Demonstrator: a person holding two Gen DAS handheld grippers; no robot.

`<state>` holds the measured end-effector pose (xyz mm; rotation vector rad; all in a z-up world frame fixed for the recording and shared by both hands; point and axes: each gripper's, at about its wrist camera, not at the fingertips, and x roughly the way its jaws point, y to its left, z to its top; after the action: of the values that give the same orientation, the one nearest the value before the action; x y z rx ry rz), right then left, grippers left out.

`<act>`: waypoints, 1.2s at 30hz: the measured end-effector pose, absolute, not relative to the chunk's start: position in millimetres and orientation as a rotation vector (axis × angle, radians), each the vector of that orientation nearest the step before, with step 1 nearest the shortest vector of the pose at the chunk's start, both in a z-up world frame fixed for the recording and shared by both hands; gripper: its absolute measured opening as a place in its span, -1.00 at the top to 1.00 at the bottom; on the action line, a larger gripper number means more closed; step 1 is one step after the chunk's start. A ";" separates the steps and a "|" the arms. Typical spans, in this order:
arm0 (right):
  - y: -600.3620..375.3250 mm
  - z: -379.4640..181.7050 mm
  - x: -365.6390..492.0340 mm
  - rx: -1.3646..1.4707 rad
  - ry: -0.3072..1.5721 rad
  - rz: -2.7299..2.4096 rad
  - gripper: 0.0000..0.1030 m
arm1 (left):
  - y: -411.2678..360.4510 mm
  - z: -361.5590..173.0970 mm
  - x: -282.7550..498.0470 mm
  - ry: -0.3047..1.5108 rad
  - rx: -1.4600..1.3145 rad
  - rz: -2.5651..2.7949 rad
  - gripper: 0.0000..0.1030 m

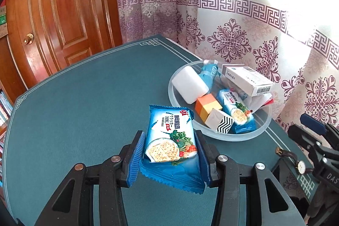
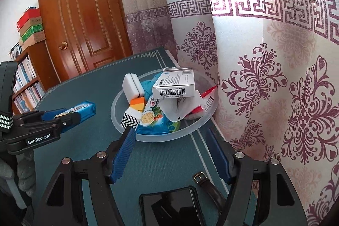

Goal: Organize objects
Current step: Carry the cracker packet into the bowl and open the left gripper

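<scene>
Cracker packet (image 1: 169, 141), blue, sits clamped between the ribbed pads of the left gripper (image 1: 170, 154), raised above the green table (image 1: 74, 109), just near-left of the clear bowl (image 1: 243, 137). That bowl holds a second cracker packet (image 1: 235, 111), a white box (image 1: 247, 79), an orange block (image 1: 207, 107) and a white sponge (image 1: 188, 84). Right gripper (image 2: 171, 154) hangs released, nothing between its jaws, over a watch strap (image 2: 208, 185) and phone (image 2: 169, 204).

Blue cracker packet (image 1: 169, 141) lifted above table, beside filled bowl (image 1: 250, 136).
</scene>
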<state>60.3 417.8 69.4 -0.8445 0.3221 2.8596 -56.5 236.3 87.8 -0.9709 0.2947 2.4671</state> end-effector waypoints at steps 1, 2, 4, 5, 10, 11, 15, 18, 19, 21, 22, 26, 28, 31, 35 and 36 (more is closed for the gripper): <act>418.8 69.2 60.0 -0.845 0.327 2.859 -0.36 | 241.4 89.4 -56.6 0.296 -0.964 2.463 0.05; 419.8 68.5 60.4 -0.847 0.332 2.858 -0.36 | 247.0 90.7 -57.2 0.298 -0.957 2.458 0.05; 422.2 66.3 60.7 -0.856 0.343 2.854 -0.36 | 257.6 92.2 -57.7 0.299 -0.945 2.446 0.05; 423.2 64.8 60.1 -0.861 0.350 2.853 -0.36 | 262.9 92.3 -58.8 0.297 -0.941 2.439 0.05; 423.5 59.3 57.5 -0.885 0.372 2.858 -0.36 | 287.3 87.7 -69.0 0.285 -0.954 2.410 0.05; 423.4 58.3 57.1 -0.890 0.374 2.859 -0.36 | 291.5 86.7 -70.5 0.282 -0.955 2.404 0.05; 425.5 55.3 55.6 -0.902 0.390 2.856 -0.36 | 307.5 83.2 -76.1 0.285 -0.945 2.380 0.05; 428.6 53.7 54.8 -0.904 0.403 2.849 -0.36 | 317.8 80.1 -80.9 0.288 -0.942 2.368 0.05; 429.3 53.1 54.6 -0.905 0.406 2.846 -0.36 | 320.5 78.8 -83.0 0.288 -0.943 2.365 0.05; 430.4 52.0 54.4 -0.909 0.414 2.842 -0.36 | 325.6 75.8 -86.7 0.286 -0.948 2.356 0.05; 430.7 51.5 54.2 -0.910 0.415 2.841 -0.36 | 327.2 74.5 -88.2 0.284 -0.949 2.352 0.05; 431.7 49.8 53.2 -0.916 0.422 2.836 -0.36 | 332.3 69.7 -91.8 0.276 -0.957 2.335 0.05; 432.2 48.8 52.7 -0.921 0.427 2.833 -0.36 | 335.4 67.2 -93.1 0.278 -0.961 2.330 0.05; 432.1 47.7 52.0 -0.928 0.430 2.830 -0.36 | 338.3 64.2 -94.6 0.279 -0.965 2.324 0.05; 431.0 46.7 51.8 -0.936 0.431 2.828 -0.36 | 338.4 61.8 -95.8 0.270 -0.971 2.320 0.03; 430.7 46.7 51.6 -0.937 0.430 2.828 -0.36 | 338.1 61.3 -96.2 0.269 -0.976 2.318 0.01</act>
<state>51.6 430.7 46.7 -0.9374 0.4304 2.8284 -96.2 338.1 61.3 -0.9757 0.2689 2.3176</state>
